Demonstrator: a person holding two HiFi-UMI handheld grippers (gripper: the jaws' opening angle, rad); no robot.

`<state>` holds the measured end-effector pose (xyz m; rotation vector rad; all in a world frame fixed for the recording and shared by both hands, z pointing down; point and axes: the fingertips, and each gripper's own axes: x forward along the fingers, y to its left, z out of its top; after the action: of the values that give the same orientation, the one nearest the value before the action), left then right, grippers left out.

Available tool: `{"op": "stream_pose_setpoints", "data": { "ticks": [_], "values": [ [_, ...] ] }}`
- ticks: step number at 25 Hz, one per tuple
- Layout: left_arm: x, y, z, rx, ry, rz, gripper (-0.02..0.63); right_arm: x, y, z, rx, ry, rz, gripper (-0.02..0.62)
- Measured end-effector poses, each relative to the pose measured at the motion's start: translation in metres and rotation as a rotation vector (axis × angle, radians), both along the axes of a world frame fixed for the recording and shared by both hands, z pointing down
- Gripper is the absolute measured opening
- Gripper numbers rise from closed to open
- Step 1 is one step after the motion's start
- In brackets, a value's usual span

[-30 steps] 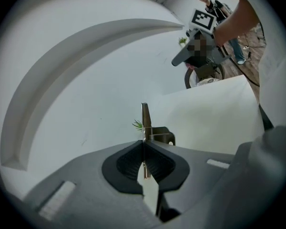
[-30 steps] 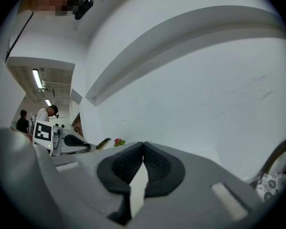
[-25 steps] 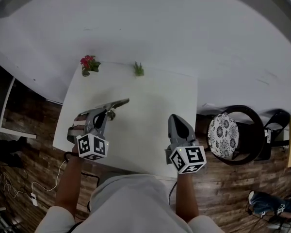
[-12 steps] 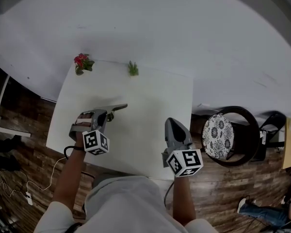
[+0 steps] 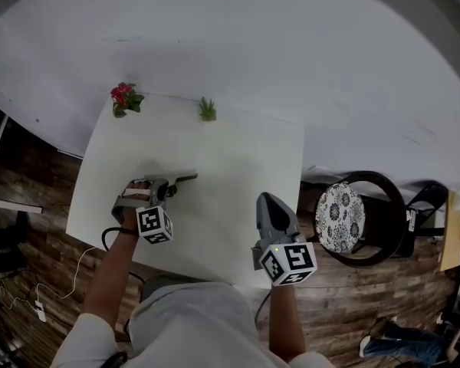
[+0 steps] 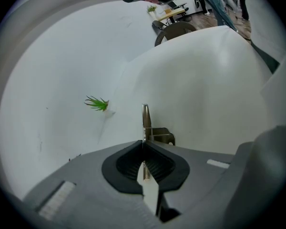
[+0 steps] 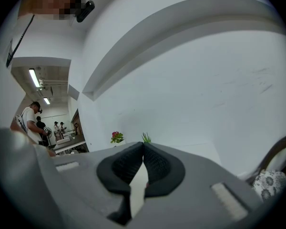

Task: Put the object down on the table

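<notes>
My left gripper [image 5: 169, 186] is shut on a thin grey metal tool [image 5: 185, 179] that sticks out to the right over the white table [image 5: 238, 152], near its left front part. In the left gripper view the tool [image 6: 145, 116] shows edge-on as a narrow strip with a small bracket, pinched between the dark pads [image 6: 155, 163]. I cannot tell whether it touches the table top. My right gripper [image 5: 270, 200] is over the table's front right corner. It is shut with nothing between its pads [image 7: 157, 163].
A small red flower plant [image 5: 123, 98] and a small green plant [image 5: 207, 110] stand at the table's far edge, against the white wall. A round chair with a patterned cushion [image 5: 342, 215] is to the right of the table. A cable [image 5: 84, 267] lies on the wooden floor at left.
My left gripper with the metal tool has come down and a little toward the table's front edge. The right gripper has stayed about where it was.
</notes>
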<state>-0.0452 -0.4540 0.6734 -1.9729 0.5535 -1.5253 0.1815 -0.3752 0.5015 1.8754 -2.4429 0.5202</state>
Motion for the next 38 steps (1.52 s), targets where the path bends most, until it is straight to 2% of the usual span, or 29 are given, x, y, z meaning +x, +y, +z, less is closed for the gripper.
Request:
{"op": "stream_pose_setpoints", "data": {
  "ticks": [13,21,30,33,38],
  "values": [
    [0.007,0.003,0.012,-0.026,-0.009,0.018,0.017,-0.007,-0.002,0.007,-0.020,0.009,0.000,0.003],
    [0.008,0.016,0.024,-0.094,-0.002,0.011,0.049,-0.010,0.001,0.006,-0.021,0.011,-0.003,0.003],
    [0.006,0.019,0.023,-0.173,0.087,-0.048,0.101,-0.012,0.001,0.004,-0.019,0.014,-0.006,0.003],
    [0.006,0.020,0.017,-0.195,0.140,-0.073,0.127,-0.013,0.001,0.002,-0.015,0.017,-0.009,0.003],
    [0.005,0.024,-0.001,-0.223,0.253,-0.130,0.133,-0.015,0.004,-0.001,-0.005,0.021,-0.010,0.003]
  ]
}}
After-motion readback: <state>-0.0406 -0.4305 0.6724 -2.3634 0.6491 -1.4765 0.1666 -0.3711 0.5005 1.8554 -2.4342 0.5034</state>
